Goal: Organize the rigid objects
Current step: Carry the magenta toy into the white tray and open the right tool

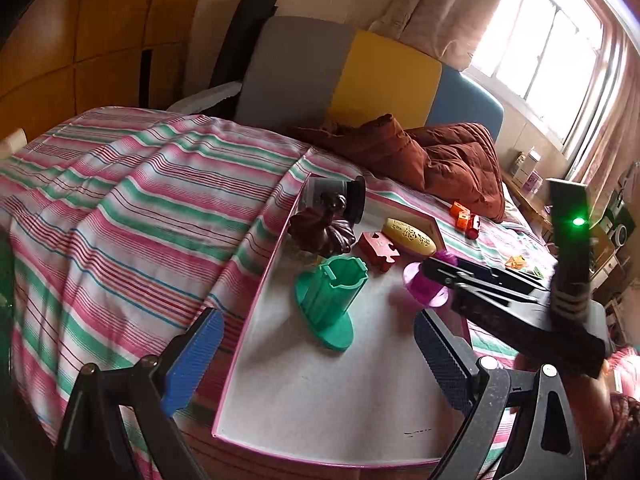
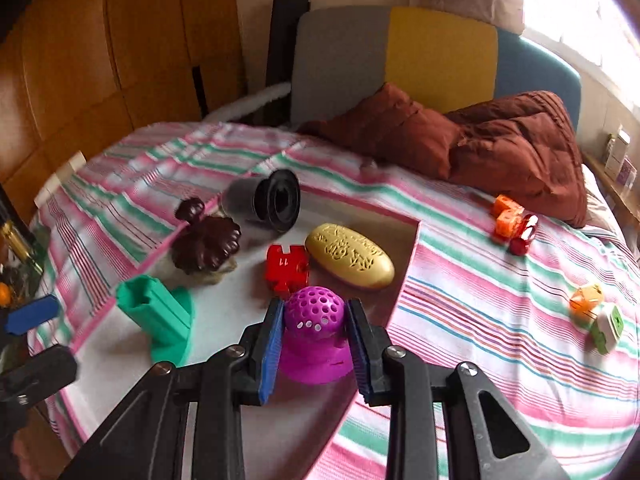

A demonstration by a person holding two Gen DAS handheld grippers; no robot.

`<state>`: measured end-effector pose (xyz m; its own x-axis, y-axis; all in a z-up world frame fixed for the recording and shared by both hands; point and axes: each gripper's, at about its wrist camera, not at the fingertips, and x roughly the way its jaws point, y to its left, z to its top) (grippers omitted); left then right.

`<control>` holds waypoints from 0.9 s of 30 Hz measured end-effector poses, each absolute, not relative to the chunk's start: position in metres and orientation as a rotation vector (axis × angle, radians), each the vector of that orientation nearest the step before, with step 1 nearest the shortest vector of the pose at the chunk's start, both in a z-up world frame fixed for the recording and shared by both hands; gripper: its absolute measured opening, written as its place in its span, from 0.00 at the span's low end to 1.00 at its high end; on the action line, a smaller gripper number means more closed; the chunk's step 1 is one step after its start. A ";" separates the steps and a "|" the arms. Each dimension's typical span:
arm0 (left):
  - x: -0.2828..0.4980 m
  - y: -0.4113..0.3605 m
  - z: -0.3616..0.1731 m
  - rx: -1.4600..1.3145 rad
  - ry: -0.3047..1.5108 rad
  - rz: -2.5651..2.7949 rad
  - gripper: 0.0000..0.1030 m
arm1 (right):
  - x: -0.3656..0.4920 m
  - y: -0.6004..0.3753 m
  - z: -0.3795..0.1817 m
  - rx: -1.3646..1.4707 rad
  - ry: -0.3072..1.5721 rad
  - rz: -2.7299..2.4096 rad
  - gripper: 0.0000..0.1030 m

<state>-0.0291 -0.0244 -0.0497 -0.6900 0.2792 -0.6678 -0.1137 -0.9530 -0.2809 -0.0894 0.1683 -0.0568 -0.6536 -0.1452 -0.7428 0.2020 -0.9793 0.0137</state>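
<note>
so the white tray point(image 2: 408, 248) with the pink rim is sitting on the striped bedspread point(image 1: 120, 200) and it's filling up. already lying in it: a green flanged piece point(image 1: 328, 300) near the middle, a dark brown ornament point(image 2: 204, 240) toward the tray's far left corner, a grey and black cup point(image 2: 272, 200) tipped on its side at the tray's far end, a red puzzle piece point(image 2: 286, 266) and a yellow oval piece point(image 2: 350, 256) toward the tray's far right side.

the right gripper point(image 2: 316, 340) is holding the purple perforated dome point(image 2: 316, 320), with its blue pads pressing on both sides of the dome's body. it's sitting over the tray's right edge, just in front of the red puzzle piece. can't tell whether the dome's base is touching the tray floor yet or hanging just above it. the right wrist view is a bit smeared too.

the left gripper point(image 1: 320, 364) is hovering at the tray's near end with its fingers spread wide and nothing between them, and the green piece is standing free a little ahead of it.

what's left, as far as i can see: an orange and red cluster point(image 2: 514, 226) out on the bedspread well beyond the tray's right side, plus an orange block point(image 2: 586, 300) and a white and green block point(image 2: 608, 326) further right of the tray, touching or nearly so. i'm guessing that's over halfway, with the dome being the next one to go in.
</note>
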 end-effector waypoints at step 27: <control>-0.020 0.009 -0.040 -1.106 -0.368 2.518 0.94 | -0.032 0.253 -0.054 1.267 -0.329 -2.800 0.36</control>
<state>-0.0199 0.0094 -0.0402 -0.6264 0.4276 -0.6518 -0.2233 -0.8995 -0.3754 -0.0319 0.2526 -0.0540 -0.6629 -0.1331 -0.7368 -0.0415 -0.9760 0.2137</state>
